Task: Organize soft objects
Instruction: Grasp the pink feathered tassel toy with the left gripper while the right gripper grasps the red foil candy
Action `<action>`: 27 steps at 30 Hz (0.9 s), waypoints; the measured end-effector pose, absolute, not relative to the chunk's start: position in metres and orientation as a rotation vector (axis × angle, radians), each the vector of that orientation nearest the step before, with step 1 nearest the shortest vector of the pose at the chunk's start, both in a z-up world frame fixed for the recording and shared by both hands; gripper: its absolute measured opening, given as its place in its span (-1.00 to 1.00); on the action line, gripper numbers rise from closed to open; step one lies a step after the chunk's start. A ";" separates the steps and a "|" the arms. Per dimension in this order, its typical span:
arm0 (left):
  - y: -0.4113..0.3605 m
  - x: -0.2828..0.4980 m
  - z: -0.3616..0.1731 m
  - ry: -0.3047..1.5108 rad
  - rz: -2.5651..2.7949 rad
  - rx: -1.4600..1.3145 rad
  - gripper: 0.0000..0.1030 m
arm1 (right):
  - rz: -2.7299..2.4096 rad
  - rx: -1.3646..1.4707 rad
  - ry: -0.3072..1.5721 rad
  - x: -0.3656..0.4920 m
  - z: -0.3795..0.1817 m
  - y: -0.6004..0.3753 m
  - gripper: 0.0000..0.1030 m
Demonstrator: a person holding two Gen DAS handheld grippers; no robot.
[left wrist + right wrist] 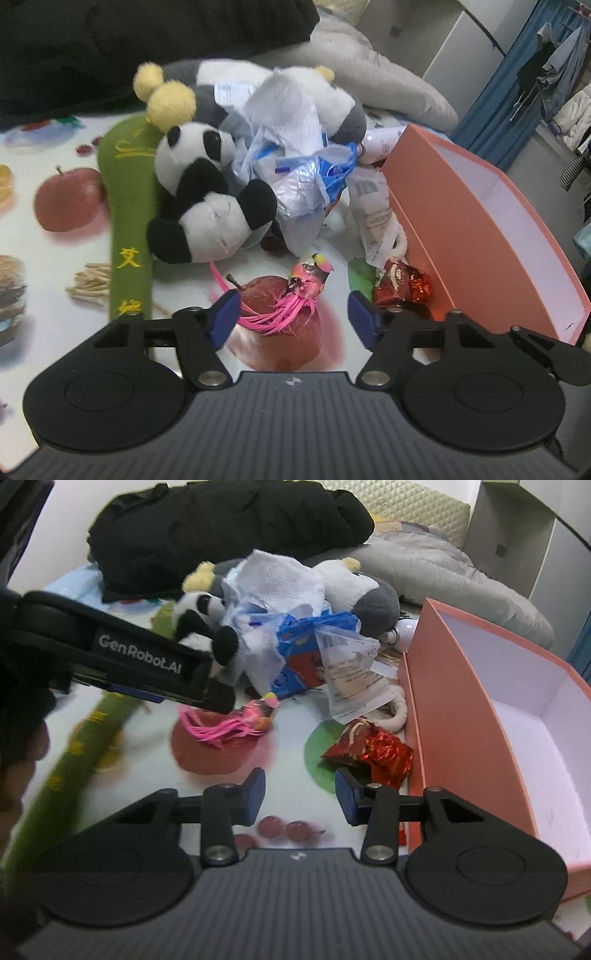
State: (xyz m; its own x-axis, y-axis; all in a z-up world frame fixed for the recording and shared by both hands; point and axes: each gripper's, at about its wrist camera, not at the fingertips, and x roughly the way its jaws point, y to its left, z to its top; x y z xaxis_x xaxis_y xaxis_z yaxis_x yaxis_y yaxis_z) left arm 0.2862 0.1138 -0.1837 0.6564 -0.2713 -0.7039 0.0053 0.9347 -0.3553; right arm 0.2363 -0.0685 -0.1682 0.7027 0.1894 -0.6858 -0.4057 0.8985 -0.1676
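A panda plush (207, 195) lies on a fruit-print mat (55, 266), against a green plush stick (129, 206) and a grey-and-white plush (332, 99) under a heap of plastic bags and tissue (295, 147). A small pink tasselled bird toy (295, 295) lies just ahead of my open, empty left gripper (291, 314). In the right wrist view the left gripper's body (147, 661) hovers over the pink toy (236, 720) beside the panda (207, 627). My right gripper (299, 797) is open and empty, near a red foil wrapper (373, 753).
An open pink box (461, 716) with a white inside stands at the right, also in the left wrist view (480, 221). A black garment (221, 524) and a grey cushion (461, 576) lie behind the pile. Clothes hang at the far right (546, 74).
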 end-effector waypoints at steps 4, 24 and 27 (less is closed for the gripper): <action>0.114 0.303 -0.194 0.860 -0.184 -0.353 0.24 | 0.299 -0.377 0.710 0.248 -0.178 -0.067 -0.27; 0.092 0.335 -0.218 0.882 -0.239 -0.293 -0.23 | 0.168 -0.614 0.589 0.254 -0.187 -0.060 -0.40; 0.094 0.332 -0.217 0.879 -0.233 -0.300 -0.36 | 0.164 -0.636 0.605 0.255 -0.195 -0.060 -0.47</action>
